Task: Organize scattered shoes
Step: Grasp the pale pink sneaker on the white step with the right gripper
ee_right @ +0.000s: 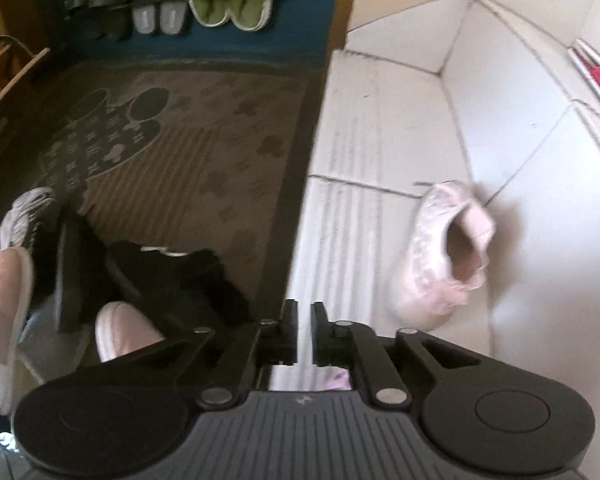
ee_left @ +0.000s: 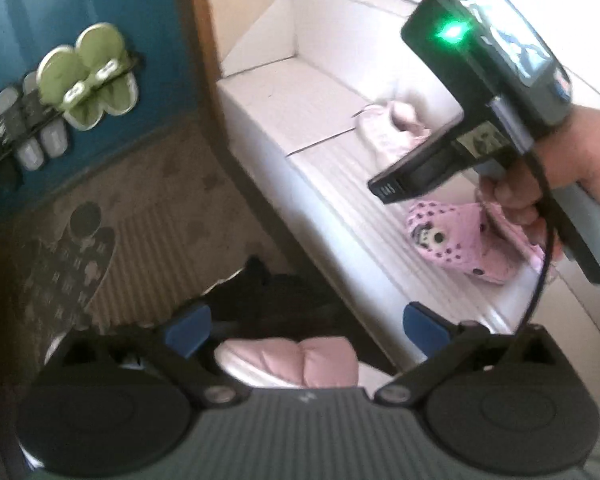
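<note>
**Left jaws wide over the pink slipper**

Left gripper (ee_left: 304,326) gapes wide and empty, pink padded slipper (ee_left: 288,362) low centre, right beneath the jaws. Right gripper (ee_right: 304,330) shows a narrow empty gap; pale pink shoe (ee_right: 444,248) lies further off to the right, long axis running up the frame.

No legible text, brand or number in either view. Small pale mark on the ribbed grey housing (ee_left: 306,397) behind the fingers, too blurred to read; the same mark (ee_right: 302,400) on the other gripper's housing. Lit screen (ee_left: 508,36) shows indistinct shapes only.
</note>
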Demonstrator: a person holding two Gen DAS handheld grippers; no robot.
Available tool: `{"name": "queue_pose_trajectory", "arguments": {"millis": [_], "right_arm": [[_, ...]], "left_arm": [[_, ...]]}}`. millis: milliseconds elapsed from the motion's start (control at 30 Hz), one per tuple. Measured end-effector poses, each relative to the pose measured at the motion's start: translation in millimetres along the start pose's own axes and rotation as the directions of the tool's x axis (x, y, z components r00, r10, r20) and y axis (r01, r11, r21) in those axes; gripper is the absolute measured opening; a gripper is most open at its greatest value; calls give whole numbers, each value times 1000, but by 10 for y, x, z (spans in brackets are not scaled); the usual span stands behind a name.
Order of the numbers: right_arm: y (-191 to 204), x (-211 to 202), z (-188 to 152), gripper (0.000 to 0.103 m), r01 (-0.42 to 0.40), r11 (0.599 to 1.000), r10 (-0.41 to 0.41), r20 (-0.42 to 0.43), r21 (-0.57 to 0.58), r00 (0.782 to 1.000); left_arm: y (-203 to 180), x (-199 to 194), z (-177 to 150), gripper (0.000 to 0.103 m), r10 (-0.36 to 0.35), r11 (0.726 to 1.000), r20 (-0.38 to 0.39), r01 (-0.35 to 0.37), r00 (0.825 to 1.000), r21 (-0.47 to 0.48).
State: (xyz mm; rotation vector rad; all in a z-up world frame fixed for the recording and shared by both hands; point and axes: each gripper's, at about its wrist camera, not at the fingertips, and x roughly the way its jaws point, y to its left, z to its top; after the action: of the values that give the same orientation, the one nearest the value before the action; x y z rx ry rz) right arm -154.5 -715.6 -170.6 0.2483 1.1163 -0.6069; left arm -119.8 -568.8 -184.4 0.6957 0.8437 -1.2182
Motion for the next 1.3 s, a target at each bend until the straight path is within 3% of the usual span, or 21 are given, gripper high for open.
{"name": "queue_pose_trajectory", "arguments": {"millis": [133, 267, 400, 633, 800, 1033, 1200, 1300], "right_arm": [[-231, -3, 50, 23, 16, 999, -17, 33, 43, 999], [-344, 64, 115, 23, 45, 998, -46, 23, 38, 999], [-466, 122, 188, 29, 24, 998, -26, 26, 57, 999], [-532, 338, 283, 29, 30, 999, -30, -9, 33, 1000], [-600, 133, 249, 31, 26, 998, -31, 90, 54, 996], [-631, 400, 272, 31, 88, 996, -88, 10, 34, 996], [-628, 661, 265, 31, 67, 996, -64, -51, 57, 997], [-580, 720, 233, 20, 82, 995, -79, -55, 60, 995]], "left_arm": [[-33, 60, 34, 103, -15, 1000, -22, 15, 1000, -7], [-63, 97, 106, 103, -38, 999, -40, 38, 998, -12], [-87, 146, 154, 103, -36, 999, -55, 36, 998, -7], [-55, 254, 172, 103, -34, 999, -91, 32, 995, -25], [-40, 308, 144, 103, -22, 1000, -95, 21, 995, -14], [-11, 400, 171, 103, -35, 998, -137, 27, 990, -57], [-14, 488, 171, 103, 0, 999, -187, -8, 982, -39], [-21, 514, 150, 103, 12, 1000, -209, -16, 978, -17]]}}
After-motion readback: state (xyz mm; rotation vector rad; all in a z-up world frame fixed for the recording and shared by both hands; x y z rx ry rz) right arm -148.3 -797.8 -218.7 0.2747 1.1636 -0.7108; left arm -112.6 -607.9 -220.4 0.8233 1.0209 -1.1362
